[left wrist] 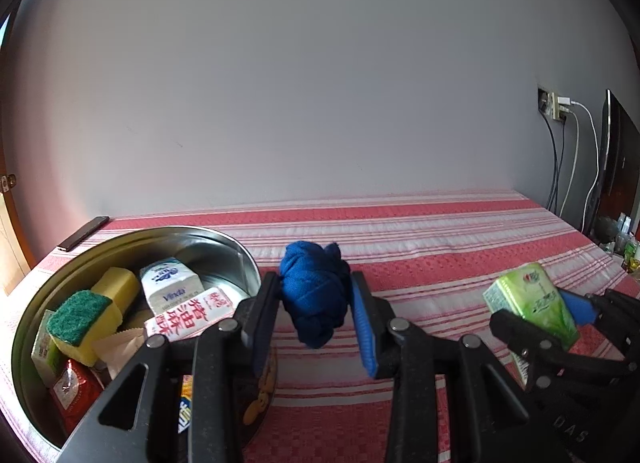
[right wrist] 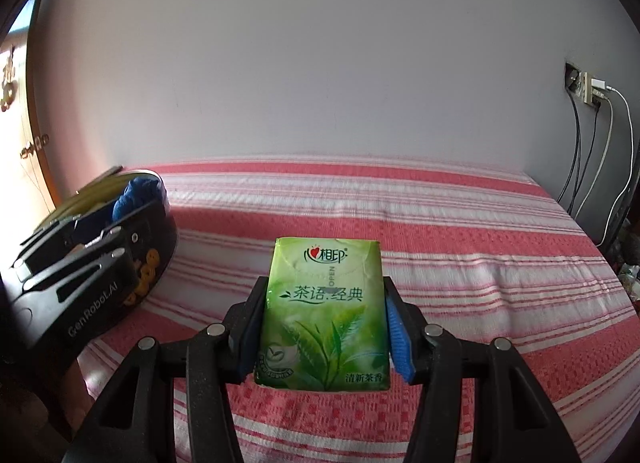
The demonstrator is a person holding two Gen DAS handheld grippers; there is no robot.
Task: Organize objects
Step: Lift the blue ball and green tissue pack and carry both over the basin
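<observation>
Two hand-held grippers are in view, one in each hand; the left hand-held gripper (left wrist: 316, 313) is clenched on one blue cloth bundle (left wrist: 314, 295), and the right hand-held gripper (right wrist: 324, 317) grips one green tissue pack (right wrist: 324, 311), its pads pressing on both sides of the pack. One round metal tin (left wrist: 224, 241) stands on the surface with the red and white striped cloth (right wrist: 440, 223), at the left side; the blue bundle hangs just beside its rim, above the cloth; the green pack is well apart from the tin, to the right.

The bundle is dark blue, knotted and wrinkled; the pack is flat and rectangular, shiny light green, with tea leaves and Chinese characters printed on it, and the word OPEN near its top.

Only the left wrist view looks into the tin: two yellow sponges (left wrist: 86, 313) with one green face visible, one white tissue pack (left wrist: 170, 283), one white packet with red characters (left wrist: 192, 315), one red packet (left wrist: 74, 387); more lies below, not clear. One dark phone (left wrist: 84, 233) lies behind the tin. The right wrist view shows the tin's black outer wall with yellow figures, and the pack's full front print.
</observation>
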